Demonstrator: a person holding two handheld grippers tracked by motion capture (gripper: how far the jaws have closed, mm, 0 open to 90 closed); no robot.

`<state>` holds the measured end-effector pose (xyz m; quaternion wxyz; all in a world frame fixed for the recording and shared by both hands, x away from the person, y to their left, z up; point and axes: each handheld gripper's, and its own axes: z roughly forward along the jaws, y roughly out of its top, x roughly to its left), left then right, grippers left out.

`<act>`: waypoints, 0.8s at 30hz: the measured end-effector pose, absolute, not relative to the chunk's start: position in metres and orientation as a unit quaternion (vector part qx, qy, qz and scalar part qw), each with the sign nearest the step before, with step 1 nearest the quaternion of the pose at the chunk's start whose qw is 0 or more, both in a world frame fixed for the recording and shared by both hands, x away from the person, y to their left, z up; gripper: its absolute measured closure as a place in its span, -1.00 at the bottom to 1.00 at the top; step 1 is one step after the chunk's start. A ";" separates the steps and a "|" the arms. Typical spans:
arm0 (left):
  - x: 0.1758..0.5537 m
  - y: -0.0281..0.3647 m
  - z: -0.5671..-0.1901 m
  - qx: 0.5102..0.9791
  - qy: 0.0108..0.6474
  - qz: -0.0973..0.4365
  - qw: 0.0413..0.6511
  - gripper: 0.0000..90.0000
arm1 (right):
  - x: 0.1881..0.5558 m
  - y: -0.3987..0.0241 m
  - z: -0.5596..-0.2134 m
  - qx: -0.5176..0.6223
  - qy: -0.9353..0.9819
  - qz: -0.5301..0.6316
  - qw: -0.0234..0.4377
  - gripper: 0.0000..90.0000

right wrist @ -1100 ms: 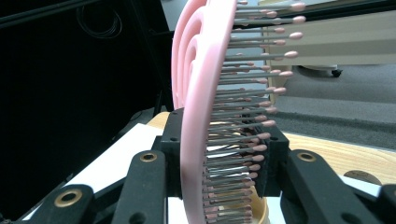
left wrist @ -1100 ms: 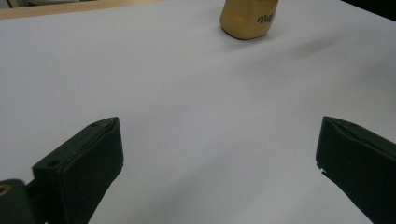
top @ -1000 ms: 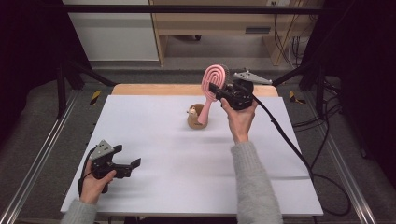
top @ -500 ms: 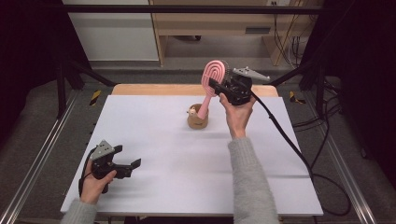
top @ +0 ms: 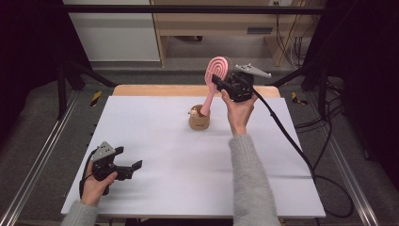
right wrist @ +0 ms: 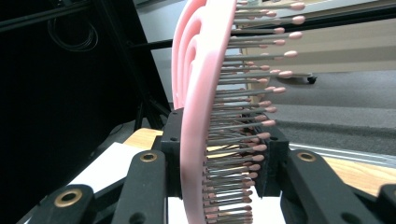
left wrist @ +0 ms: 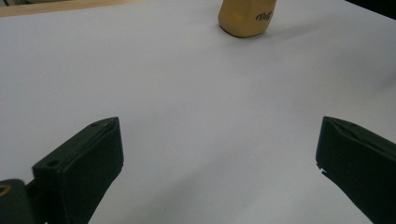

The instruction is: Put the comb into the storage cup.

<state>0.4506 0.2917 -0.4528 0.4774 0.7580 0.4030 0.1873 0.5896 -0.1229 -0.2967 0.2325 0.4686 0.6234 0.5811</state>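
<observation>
The white tabletop (top: 179, 160) takes up most of the high view, its wooden far edge (top: 155, 90) showing beyond the white sheet. Past it stand a pale cabinet (top: 113, 33) and a wooden shelf unit (top: 216, 23) on the floor, and black frame bars run along both sides.

2 forearms in grey sleeves come in from the near side. The right hand (top: 240, 110) is raised above the far middle of the tabletop and carries the right hand-held gripper (top: 225, 84), with its grey three-cornered plate on top and a black cable (top: 291, 141) trailing off to the right. Its jaws are clamped on the head of a pink hairbrush (top: 217, 73): in the right gripper view the brush (right wrist: 201, 116) stands on edge between the 2 black jaws, one jaw against the smooth pink back and the other on the bristle side, the pink-tipped bristles (right wrist: 252, 93) pointing to that view's right. The handle slants down from the head into a small tan cup (top: 199, 121) standing upright on the tabletop; whether the handle tip touches the cup's bottom cannot be told.

The left hand-held gripper (top: 126, 168) rests low at the near left corner, well apart from the cup. Its jaws stand wide apart with nothing between them; in the left gripper view bare white surface lies between them and the cup (left wrist: 246, 17) shows far ahead.
</observation>
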 end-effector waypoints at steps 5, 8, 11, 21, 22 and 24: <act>0.451 0.292 -0.453 0.760 0.402 0.187 0.475 -0.98 | 0.593 -0.124 -0.297 0.474 0.619 0.580 0.236 0.40; 0.451 0.291 -0.454 0.761 0.402 0.186 0.475 -0.98 | 0.595 -0.124 -0.297 0.475 0.618 0.580 0.236 0.41; 0.451 0.291 -0.454 0.761 0.401 0.186 0.475 -0.98 | 0.598 -0.124 -0.297 0.477 0.617 0.579 0.237 0.41; 0.451 0.292 -0.454 0.760 0.401 0.186 0.476 -0.98 | 0.606 -0.122 -0.300 0.480 0.618 0.574 0.240 0.41; 0.451 0.292 -0.454 0.760 0.402 0.186 0.476 -0.98 | 0.607 -0.121 -0.300 0.481 0.618 0.574 0.239 0.40; 0.451 0.292 -0.454 0.759 0.403 0.186 0.477 -0.98 | 0.609 -0.121 -0.301 0.482 0.618 0.574 0.237 0.41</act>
